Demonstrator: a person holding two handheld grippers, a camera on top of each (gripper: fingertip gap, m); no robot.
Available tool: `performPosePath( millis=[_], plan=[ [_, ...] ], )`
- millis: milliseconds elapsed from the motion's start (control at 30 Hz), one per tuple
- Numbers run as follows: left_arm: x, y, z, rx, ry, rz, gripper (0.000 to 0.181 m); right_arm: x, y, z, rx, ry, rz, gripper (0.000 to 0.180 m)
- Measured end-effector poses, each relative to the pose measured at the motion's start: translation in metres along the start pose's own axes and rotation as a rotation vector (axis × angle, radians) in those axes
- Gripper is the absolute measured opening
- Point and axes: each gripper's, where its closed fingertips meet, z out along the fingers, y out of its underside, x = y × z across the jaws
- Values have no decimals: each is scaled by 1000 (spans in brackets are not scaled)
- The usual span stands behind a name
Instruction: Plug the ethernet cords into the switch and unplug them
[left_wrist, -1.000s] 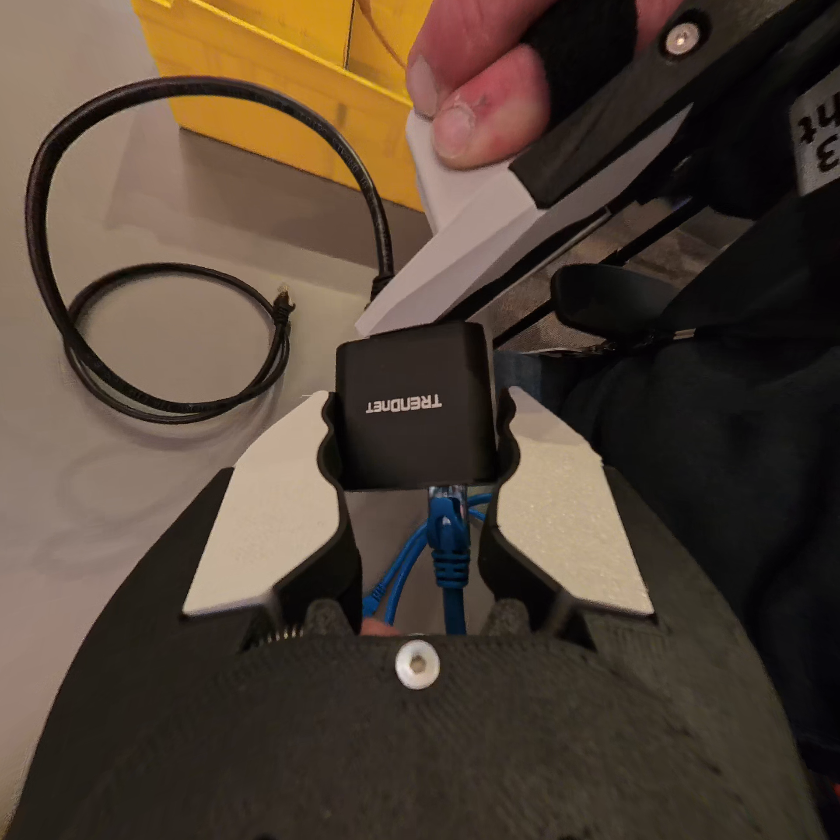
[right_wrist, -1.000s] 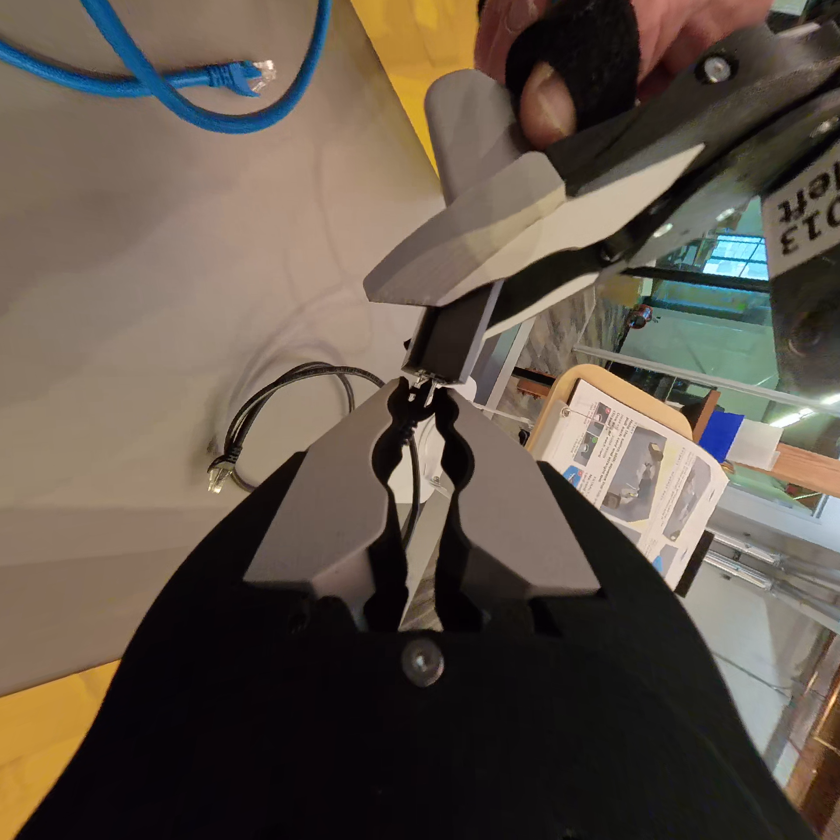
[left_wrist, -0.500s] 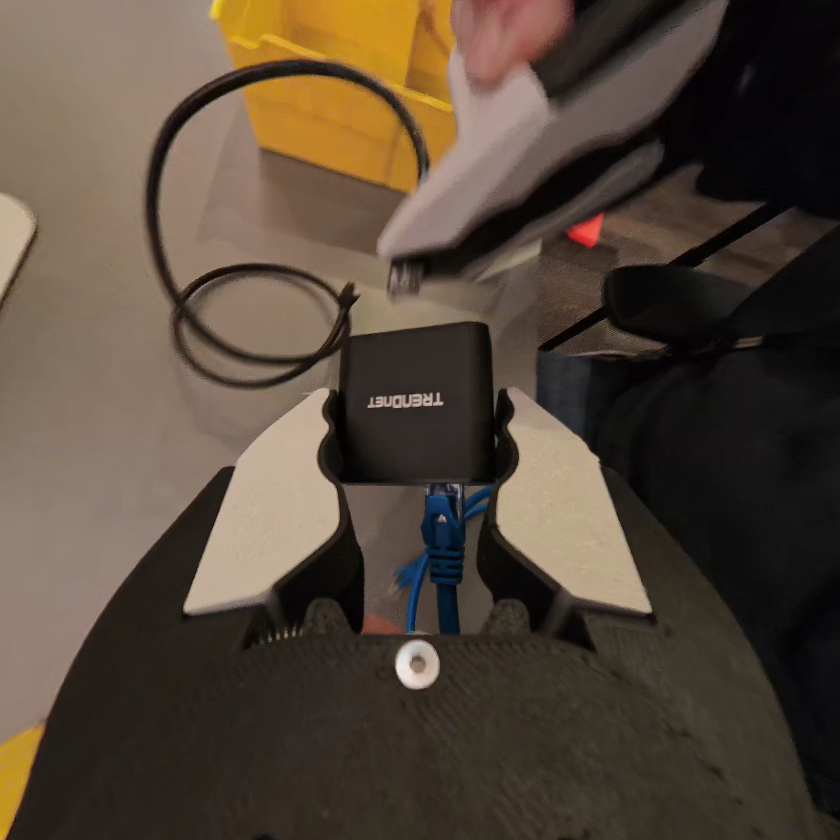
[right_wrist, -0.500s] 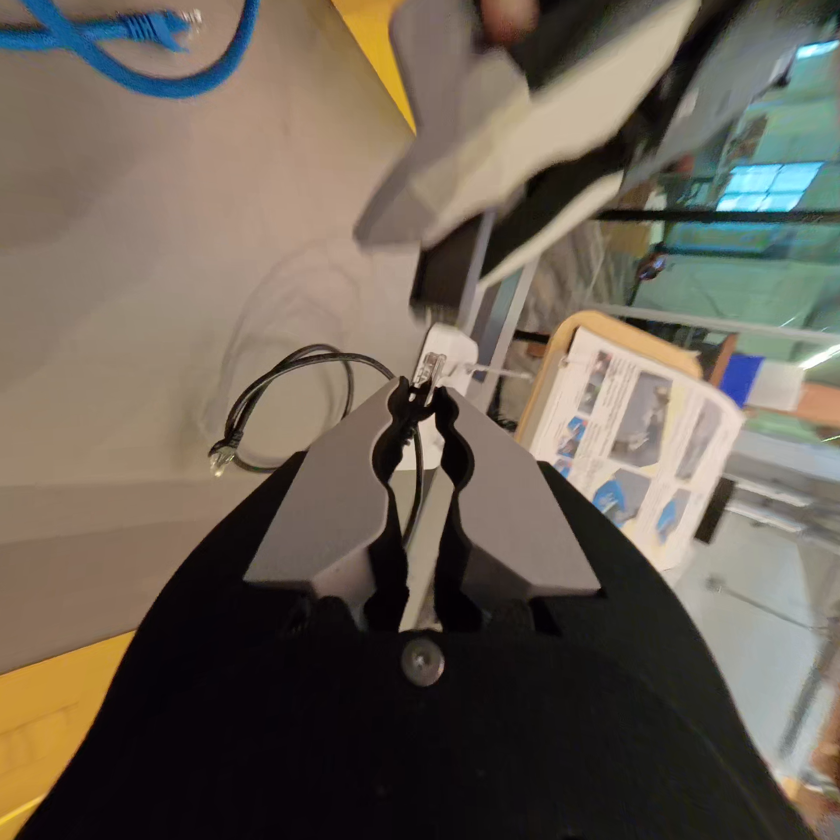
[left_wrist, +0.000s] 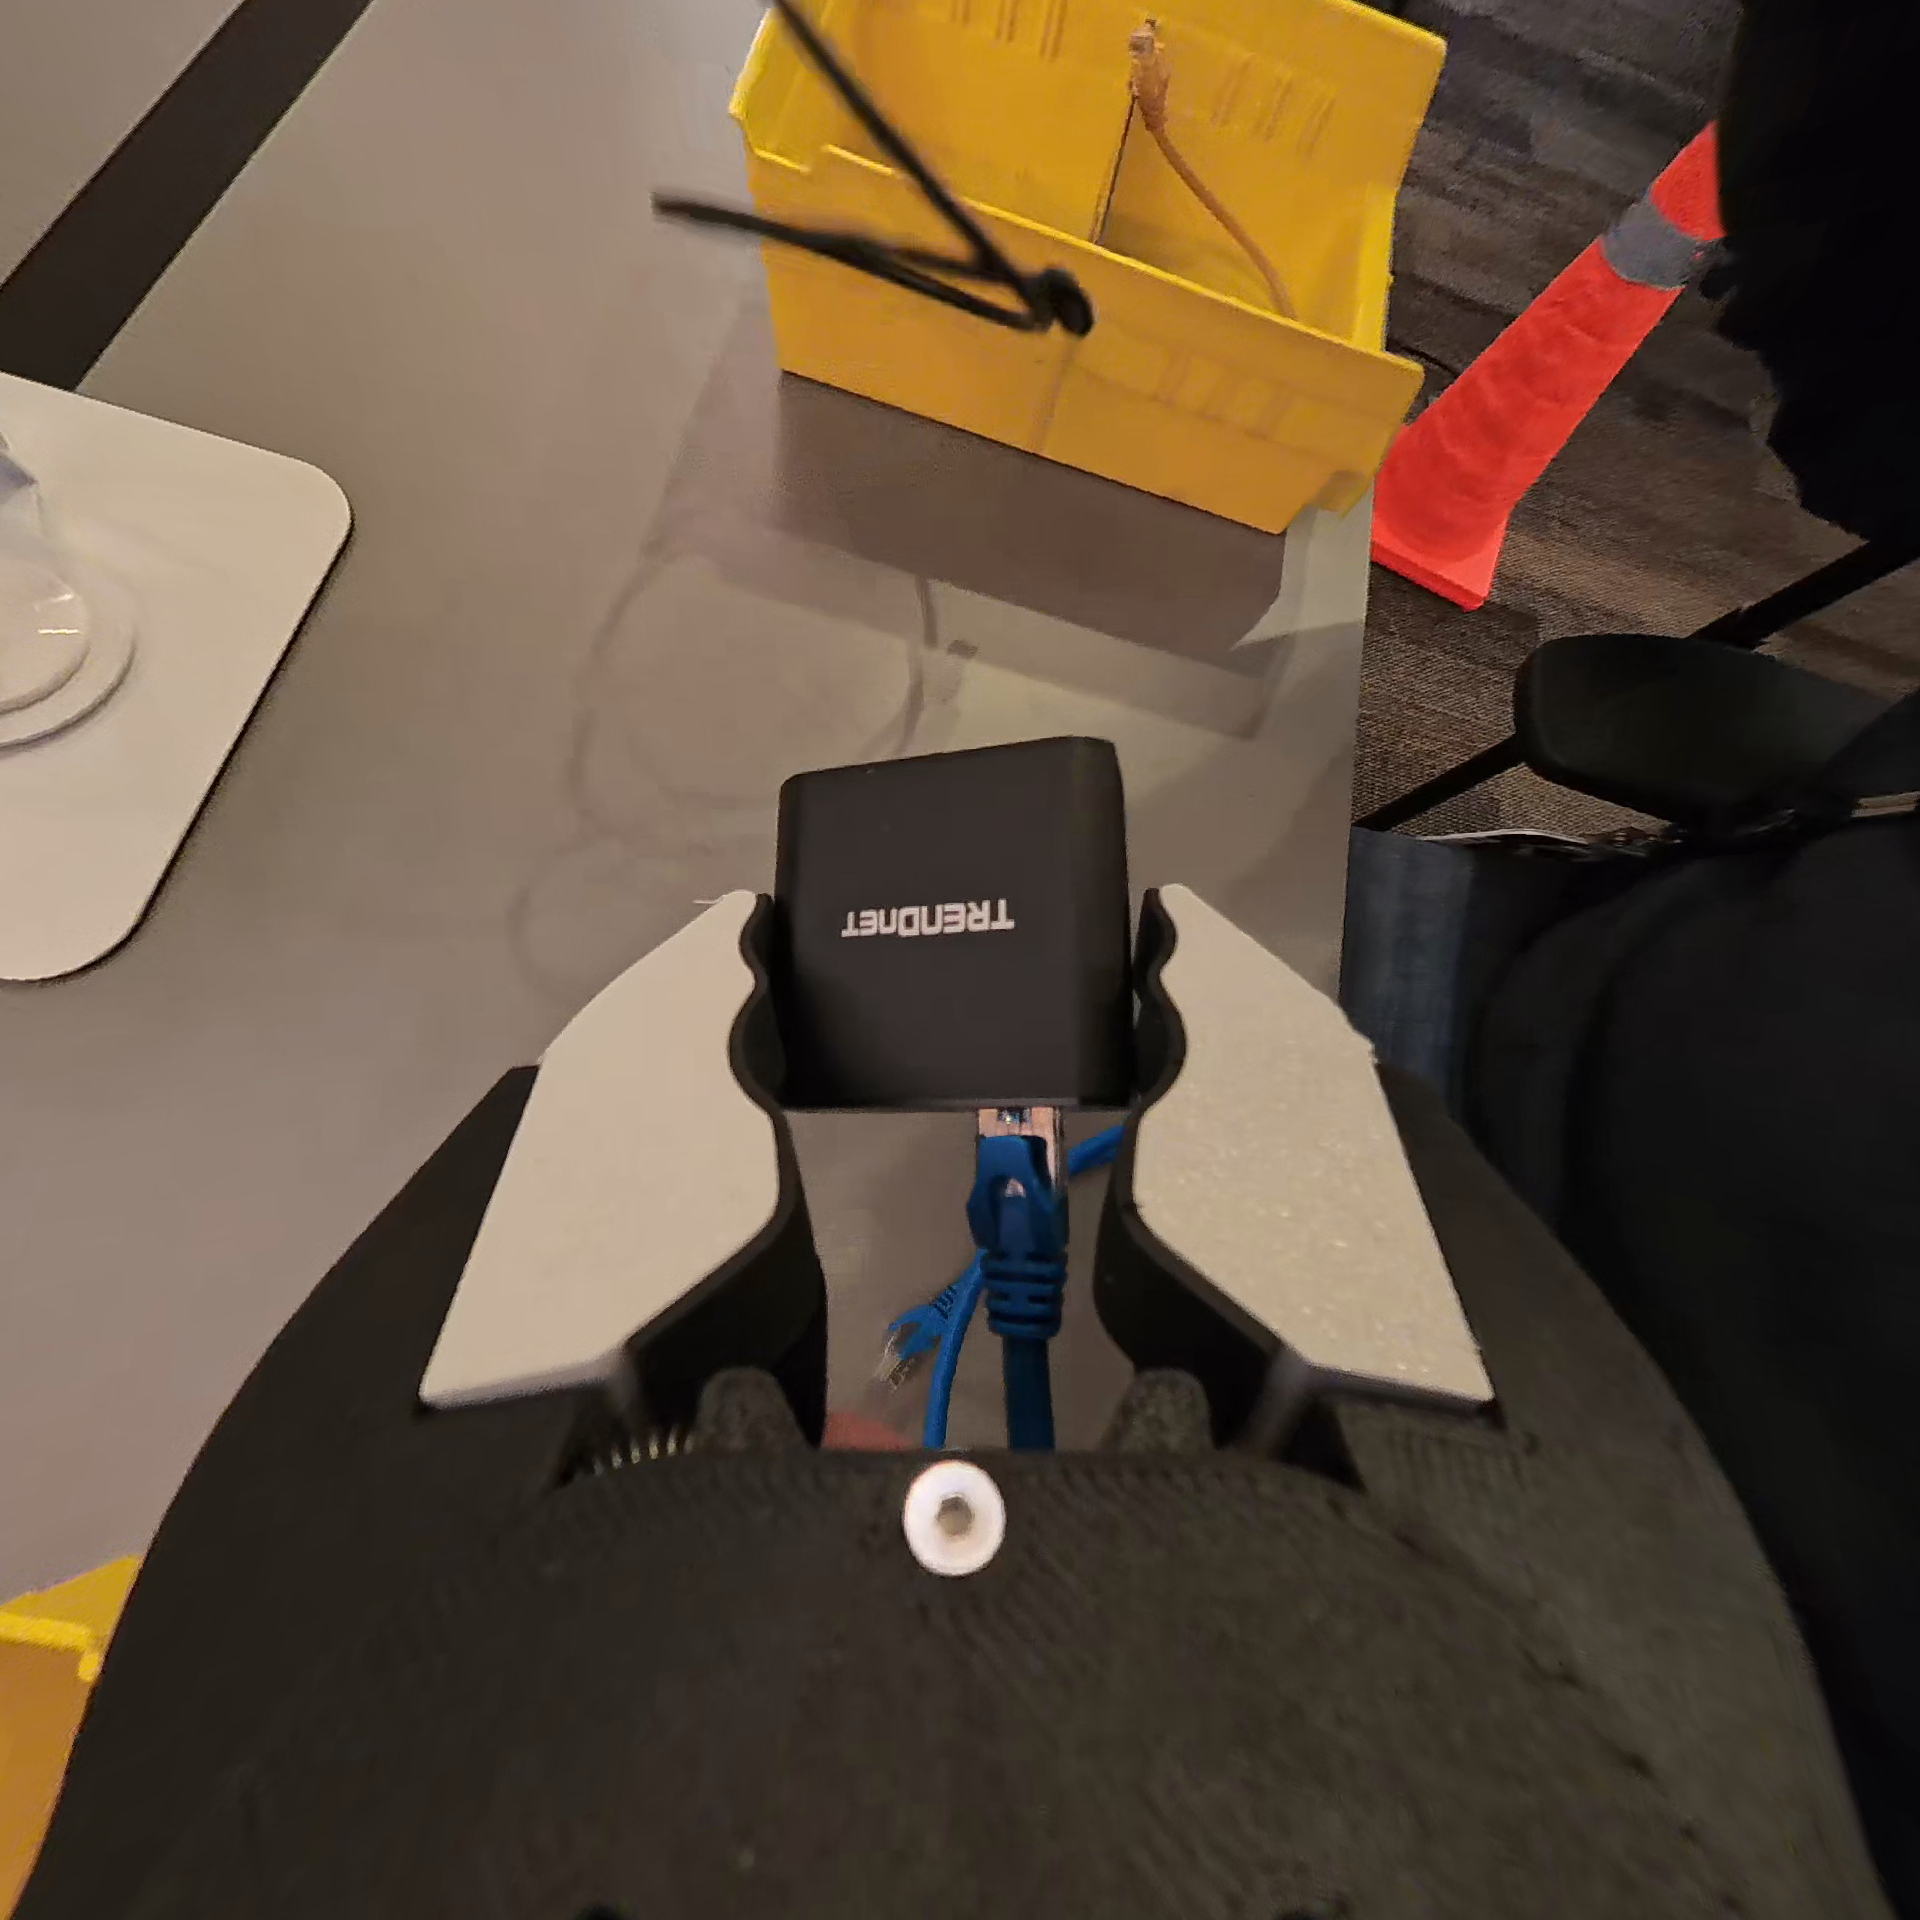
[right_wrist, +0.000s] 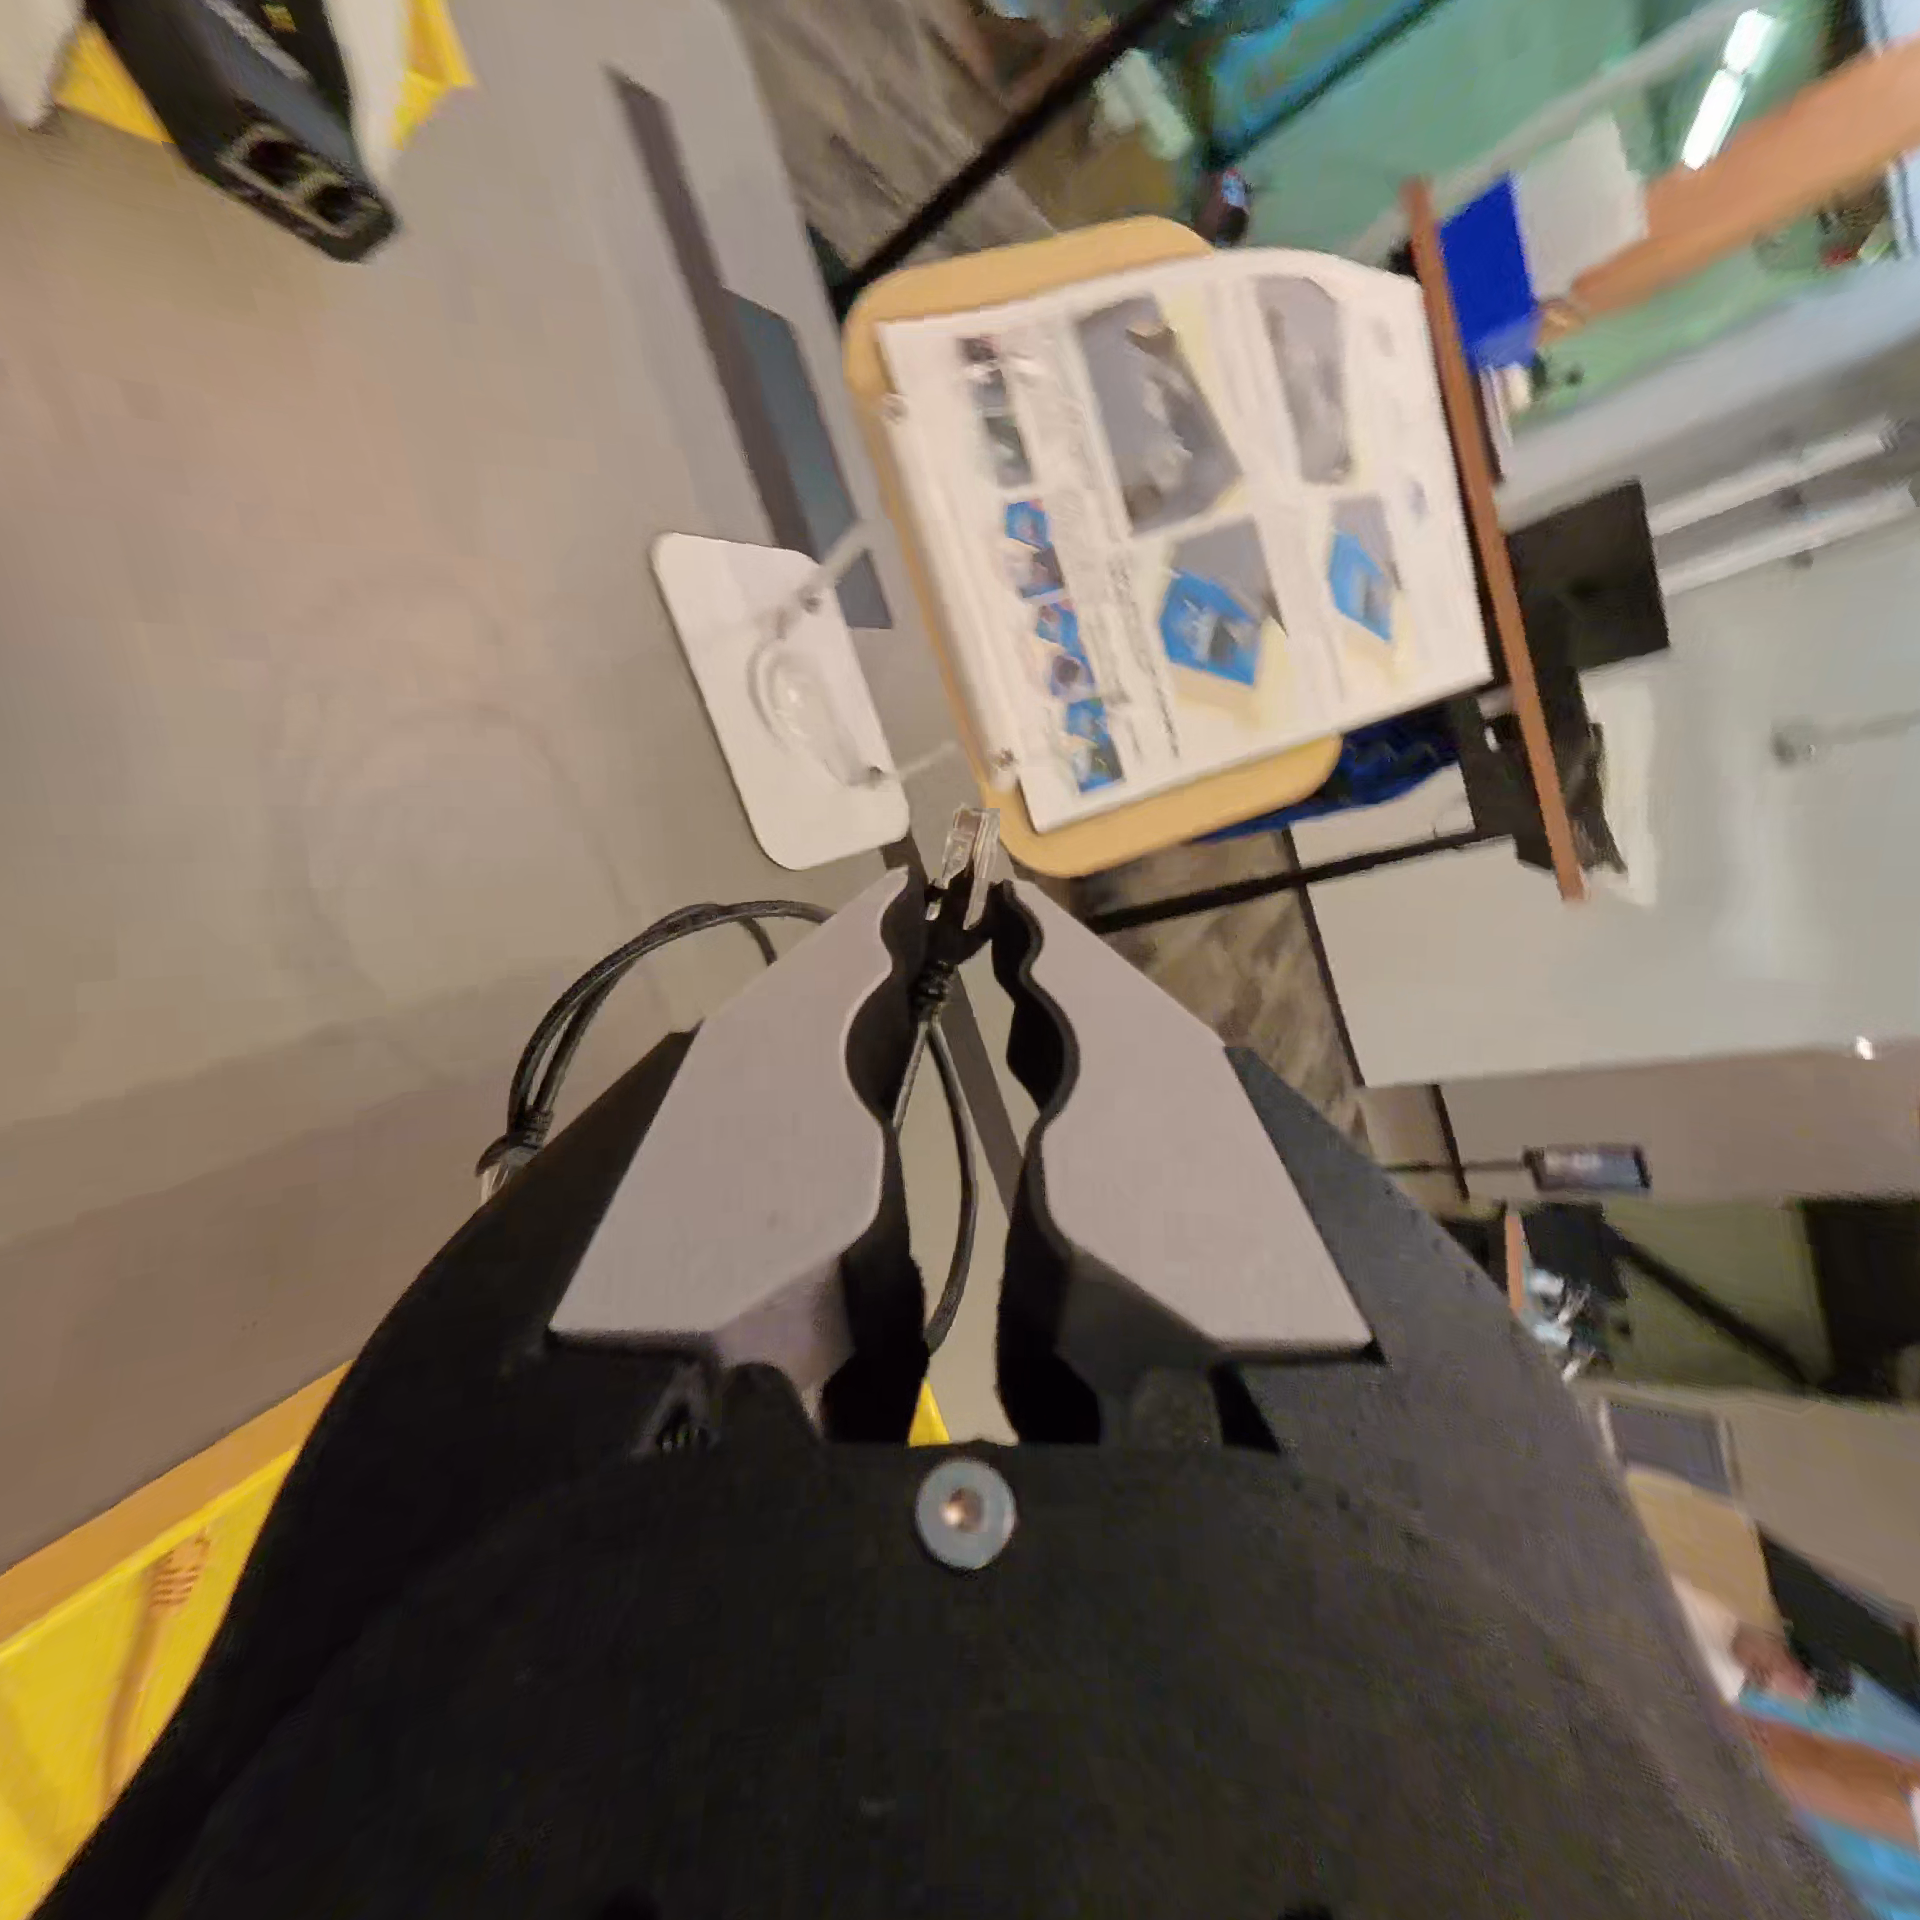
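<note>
Grey surface (left_wrist: 436, 540) below; my right gripper (right_wrist: 951, 899), pinching the black cord (right_wrist: 930, 987), has pulled free of the switch (left_wrist: 951, 925) clamped in my left gripper (left_wrist: 951, 997), blue cord (left_wrist: 1018, 1236) remaining.

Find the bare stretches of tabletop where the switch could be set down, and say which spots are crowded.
Bare grey tabletop lies between the white mat and the yellow bin, ahead of the switch held in the left tool. Crowded: beneath that tool, where the blue cord loops; the black cord dangles before the bin.

Black switch (left_wrist: 951, 925); blue cord (left_wrist: 1018, 1247); yellow bin (left_wrist: 1081, 312).
</note>
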Motion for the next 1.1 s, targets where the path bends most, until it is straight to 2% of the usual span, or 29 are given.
performPosePath(
  millis=[267, 400, 567, 633, 733, 933, 1100],
  plan=[
    [-1, 2, 4, -16, -19, 8, 65, 54, 35, -82, -7, 205, 160, 11],
    [-1, 4, 9, -30, -19, 4, 65, 64, 46, -101, 3, 246, 223, 11],
    [-2, 7, 10, -33, -22, 1, 65, 70, 41, -120, 121, 248, 307, 11],
    [-4, 7, 10, -30, -24, -1, 65, 82, 37, -134, 153, 325, 308, 11],
    [-6, 9, 10, -35, -29, -2, 65, 93, 25, -153, 262, 347, 376, 11],
    [-7, 11, 9, -35, -29, -1, 65, 112, 27, -192, 462, 368, 543, 10],
    [-8, 13, 14, -47, -21, -3, 65, 94, 52, -172, 308, 313, 529, 11]
  ],
)
